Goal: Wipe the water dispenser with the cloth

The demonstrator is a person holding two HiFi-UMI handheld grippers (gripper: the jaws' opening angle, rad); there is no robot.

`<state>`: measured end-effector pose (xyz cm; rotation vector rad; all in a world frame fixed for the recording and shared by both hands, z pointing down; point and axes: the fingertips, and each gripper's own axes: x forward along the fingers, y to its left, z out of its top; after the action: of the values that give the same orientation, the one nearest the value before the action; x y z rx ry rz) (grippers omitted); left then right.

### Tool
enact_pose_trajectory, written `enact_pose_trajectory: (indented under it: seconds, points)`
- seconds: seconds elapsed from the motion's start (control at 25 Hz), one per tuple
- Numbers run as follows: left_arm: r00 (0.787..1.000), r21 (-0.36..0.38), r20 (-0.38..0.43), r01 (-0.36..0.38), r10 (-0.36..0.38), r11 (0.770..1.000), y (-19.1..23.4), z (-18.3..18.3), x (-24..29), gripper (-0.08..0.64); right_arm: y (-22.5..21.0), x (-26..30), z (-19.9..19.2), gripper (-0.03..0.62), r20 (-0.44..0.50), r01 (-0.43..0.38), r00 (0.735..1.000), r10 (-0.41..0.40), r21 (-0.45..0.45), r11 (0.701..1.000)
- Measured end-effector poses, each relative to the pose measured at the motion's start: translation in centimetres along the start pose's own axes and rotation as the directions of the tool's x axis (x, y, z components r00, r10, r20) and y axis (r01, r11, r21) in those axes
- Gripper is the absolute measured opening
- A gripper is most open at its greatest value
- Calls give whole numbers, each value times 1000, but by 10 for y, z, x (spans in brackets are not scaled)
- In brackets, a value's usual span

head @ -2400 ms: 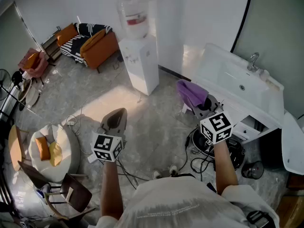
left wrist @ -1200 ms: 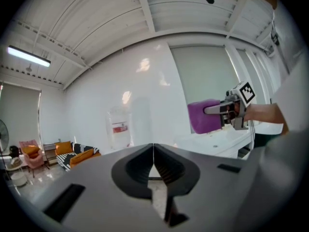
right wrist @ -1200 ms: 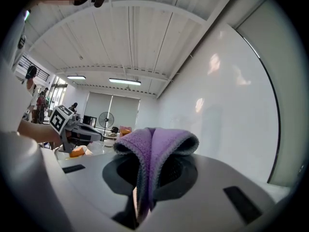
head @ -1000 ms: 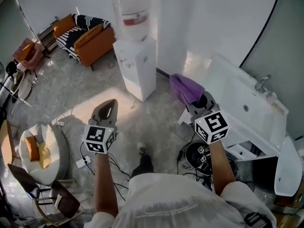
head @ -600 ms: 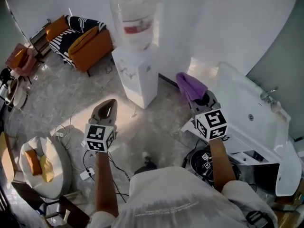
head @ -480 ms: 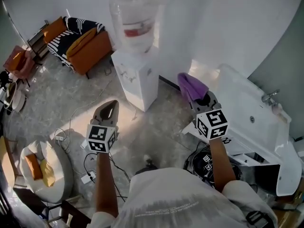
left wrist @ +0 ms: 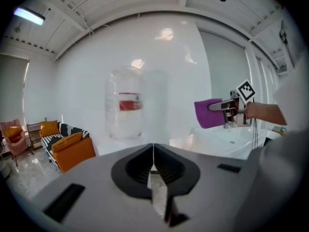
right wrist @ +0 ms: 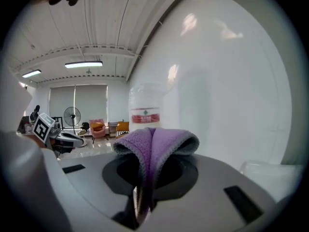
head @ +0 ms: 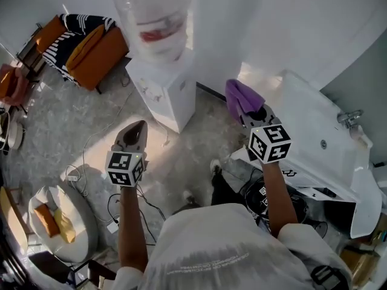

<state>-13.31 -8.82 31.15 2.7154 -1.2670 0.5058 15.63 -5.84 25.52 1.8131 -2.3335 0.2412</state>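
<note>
Left claw (head: 138, 127) has its jaws pressed together, empty, low left over floor cables (head: 111, 201); the dispenser (head: 166, 92) stands ahead between both claws, well apart from each. Right claw (head: 253, 110) pinches a folded purple cloth (head: 240, 95), beside a white sink (head: 314, 132). Likely risks: the cloth slipping from that narrow pinch under wiping pressure, a hard push rocking the top bottle (head: 154, 17), feet snagging cables.
</note>
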Motion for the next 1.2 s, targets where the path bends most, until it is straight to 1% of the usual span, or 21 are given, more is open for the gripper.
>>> enact_pose_trajectory:
  seconds: [0.12, 0.16, 0.24, 0.32, 0.44, 0.56, 0.6, 0.68, 0.72, 0.76, 0.84, 0.88, 0.92, 1.0, 1.04, 1.2]
  points:
    - [999, -41, -19, -40, 39, 998, 23, -4, 36, 18, -27, 40, -18, 57, -47, 5, 999, -7, -32, 999]
    - [998, -56, -21, -56, 55, 997, 32, -2, 51, 18, -38, 56, -22, 57, -54, 2, 999, -4, -27, 1000]
    - [996, -77, -36, -81, 79, 994, 45, 0, 81, 17, -59, 87, -31, 57, -66, -10, 998, 11, 17, 1000]
    - [995, -90, -60, -90, 85, 992, 53, 2, 109, 18, -80, 118, -41, 57, -83, -20, 996, 24, 54, 998]
    - [992, -101, -87, -95, 86, 990, 62, 6, 149, 18, -106, 170, -53, 57, -97, -39, 994, 45, 69, 997]
    - [988, -119, -113, -117, 104, 986, 68, -2, 182, 18, -125, 219, -75, 57, -120, -68, 990, 80, 99, 993]
    - [987, -123, -119, -126, 111, 984, 69, -4, 193, 18, -132, 235, -84, 57, -127, -76, 988, 92, 123, 989]
    - [985, -136, -124, -137, 121, 981, 72, -7, 215, 18, -146, 266, -100, 57, -133, -74, 986, 102, 204, 976]
    - [985, -160, -121, -141, 122, 977, 73, -8, 225, 18, -153, 282, -108, 57, -135, -63, 986, 97, 241, 968]
    - [986, -204, -115, -145, 123, 968, 74, -11, 234, 18, -159, 296, -117, 57, -140, -49, 986, 88, 265, 963]
    - [985, -310, -110, -164, 136, 937, 79, -20, 246, 18, -166, 323, -134, 57, -153, -30, 985, 77, 288, 957]
    - [981, -341, -121, -182, 149, 922, 81, -27, 250, 18, -167, 334, -142, 57, -157, -29, 984, 81, 310, 950]
    - [977, -349, -141, -202, 162, 915, 83, -35, 252, 18, -166, 344, -149, 57, -156, -35, 983, 93, 338, 941]
    - [968, -339, -181, -228, 175, 913, 82, -48, 254, 18, -161, 363, -159, 57, -145, -60, 982, 122, 377, 924]
    - [966, -339, -193, -232, 174, 912, 81, -53, 254, 18, -158, 371, -162, 57, -139, -70, 981, 132, 382, 922]
    - [956, -347, -230, -255, 181, 903, 79, -70, 243, 18, -147, 397, -167, 57, -101, -93, 985, 136, 349, 933]
